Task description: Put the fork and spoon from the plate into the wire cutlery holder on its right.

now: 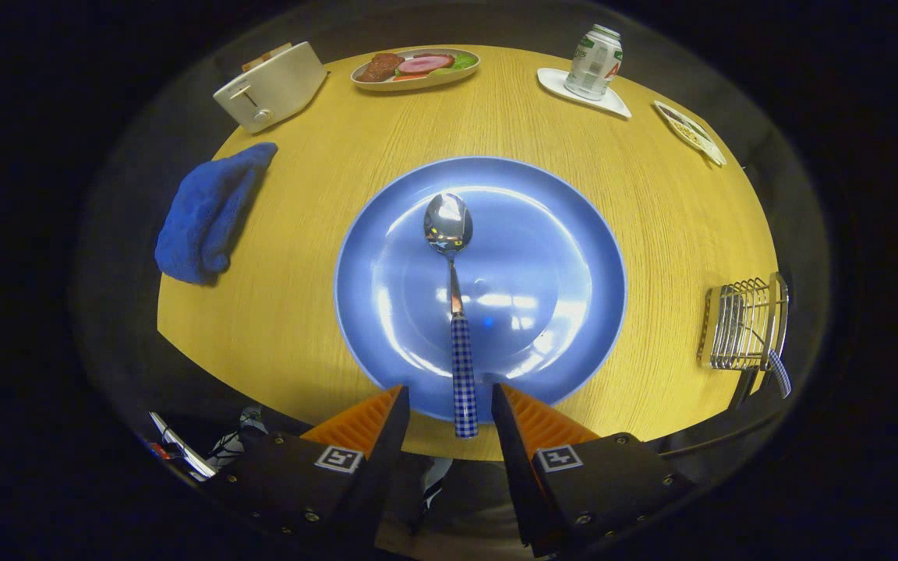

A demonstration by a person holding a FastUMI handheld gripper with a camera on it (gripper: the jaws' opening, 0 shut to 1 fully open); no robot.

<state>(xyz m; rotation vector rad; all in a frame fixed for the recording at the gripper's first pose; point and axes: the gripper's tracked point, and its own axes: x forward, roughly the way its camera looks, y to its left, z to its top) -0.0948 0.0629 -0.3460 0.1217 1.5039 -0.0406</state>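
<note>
Spread fingers (449, 405) flank the spoon's (455, 312) checked handle end without touching; its shiny bowl lies beyond on the blue plate (574, 234).

The gripper view looks steeply down from above the near edge of the round wooden table (301, 312), facing across it, close over the blue plate (542, 234) at frame centre (the fingers (363, 425) frame the bottom of the picture).
</note>
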